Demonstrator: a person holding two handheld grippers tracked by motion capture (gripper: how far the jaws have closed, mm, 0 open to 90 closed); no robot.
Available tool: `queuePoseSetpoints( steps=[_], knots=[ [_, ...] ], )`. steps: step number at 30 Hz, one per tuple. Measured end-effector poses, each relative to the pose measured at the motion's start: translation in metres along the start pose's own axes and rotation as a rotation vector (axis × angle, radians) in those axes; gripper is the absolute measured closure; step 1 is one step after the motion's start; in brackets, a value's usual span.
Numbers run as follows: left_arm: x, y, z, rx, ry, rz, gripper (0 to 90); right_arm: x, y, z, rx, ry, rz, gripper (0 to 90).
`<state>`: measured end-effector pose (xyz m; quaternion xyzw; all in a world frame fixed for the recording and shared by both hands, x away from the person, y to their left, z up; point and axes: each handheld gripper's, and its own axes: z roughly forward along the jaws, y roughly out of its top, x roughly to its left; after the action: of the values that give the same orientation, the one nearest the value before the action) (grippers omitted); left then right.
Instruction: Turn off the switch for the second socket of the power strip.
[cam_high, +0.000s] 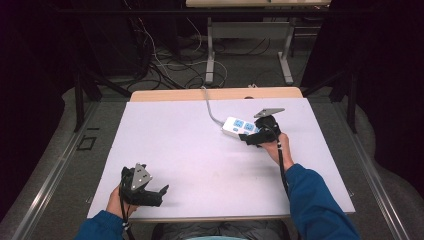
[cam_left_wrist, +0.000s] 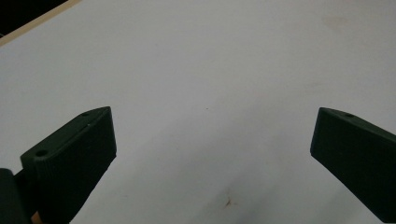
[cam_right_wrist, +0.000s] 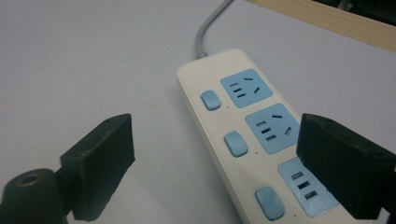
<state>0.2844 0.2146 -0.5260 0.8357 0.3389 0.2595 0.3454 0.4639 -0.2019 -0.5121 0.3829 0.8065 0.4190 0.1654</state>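
A pale lavender-topped wooden counter (cam_high: 165, 150) stands on grey floor (cam_high: 55, 165); tangled cables (cam_high: 165, 65) and a grey-legged metal table (cam_high: 247, 45) sit behind in darkness.

right gripper (cam_right_wrist: 215, 158) — fingers apart | power strip (cam_right_wrist: 243, 135) — between, untouched

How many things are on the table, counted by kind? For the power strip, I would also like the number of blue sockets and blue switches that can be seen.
Power strip: 1
Blue sockets on it, in the right gripper view: 3
Blue switches on it, in the same view: 3
Grippers, left and right: 2
Total: 3 things (1 strip, 2 grippers)
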Motion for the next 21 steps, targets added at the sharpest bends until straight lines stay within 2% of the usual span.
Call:
queuePoseSetpoints(
  steps=[1, 3, 4, 6, 7, 16, 21],
  knots=[
    [-0.0001, -0.0001, 0.0, 0.001, 0.0, -0.001, 0.1, 0.0007, 0.0001, -0.0019, 0.009, 0.003, 0.001, 3.5],
    [-0.0001, 0.0, 0.0, 0.001, 0.001, 0.0, 0.1, 0.0008, -0.0001, -0.0026, 0.013, 0.011, 0.002, 1.5],
    [-0.0001, 0.0, 0.0, 0.001, 0.001, 0.001, 0.1, 0.0, -0.0004, -0.0034, 0.012, 0.017, -0.013, 0.0],
    [-0.0002, 0.0, -0.0001, 0.002, 0.001, 0.0, 0.1, 0.0003, -0.0004, -0.0039, 0.011, 0.022, -0.009, 0.0],
    [-0.0002, 0.0, 0.0, 0.001, 0.002, 0.001, 0.1, 0.0014, -0.0005, -0.0053, 0.011, 0.037, 0.009, 0.0],
    [-0.0009, -0.0009, -0.001, 0.002, 0.003, -0.008, 0.1, 0.0029, -0.0011, -0.0043, 0.024, 0.053, 0.004, 0.0],
    [-0.0008, -0.0007, -0.0008, -0.001, 0.004, 0.0, 0.1, 0.003, -0.0027, -0.0059, 0.027, 0.059, 0.007, 0.0]
  ],
)
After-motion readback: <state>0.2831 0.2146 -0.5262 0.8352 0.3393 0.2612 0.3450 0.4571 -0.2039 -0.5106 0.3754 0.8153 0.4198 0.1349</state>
